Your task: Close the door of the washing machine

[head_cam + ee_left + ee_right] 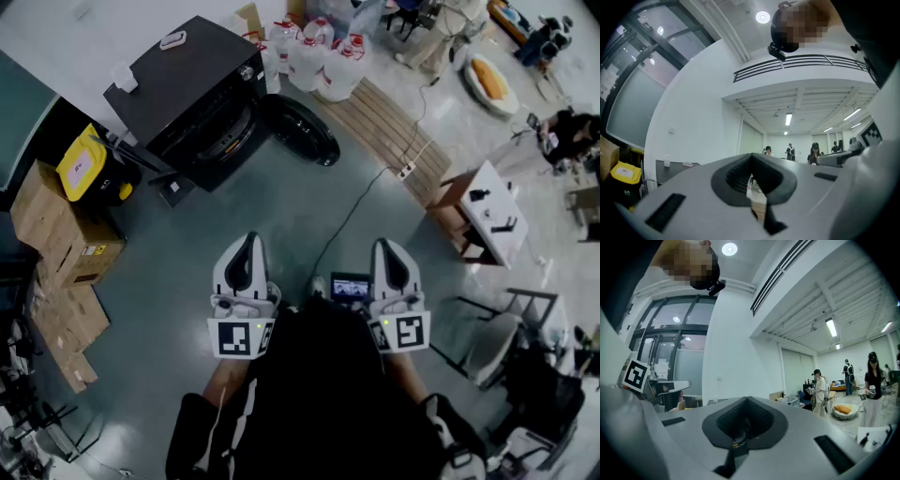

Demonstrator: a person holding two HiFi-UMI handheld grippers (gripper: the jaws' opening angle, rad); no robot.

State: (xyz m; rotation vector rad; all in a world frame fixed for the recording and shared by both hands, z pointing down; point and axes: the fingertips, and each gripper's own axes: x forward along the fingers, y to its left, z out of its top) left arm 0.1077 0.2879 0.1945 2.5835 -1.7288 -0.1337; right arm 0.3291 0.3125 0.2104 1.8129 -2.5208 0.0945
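The black washing machine [183, 89] stands on the floor at the upper left of the head view. Its round door [302, 129] is swung open to the right of the drum opening [225, 142]. My left gripper [250, 238] and right gripper [386, 244] are held level side by side close to the person's body, well short of the machine. Both have their jaws together with nothing between them. In the left gripper view the left gripper [751, 155] points across the room, with the machine's top at the far left. The right gripper [747, 399] faces a white wall.
Several water jugs [319, 58] stand behind the door, with a slatted wooden platform [394, 127] to their right. A cable [361, 202] crosses the floor. Cardboard boxes [66, 244] and a yellow container [86, 164] line the left. A white table [497, 211] and chairs [506, 337] are right.
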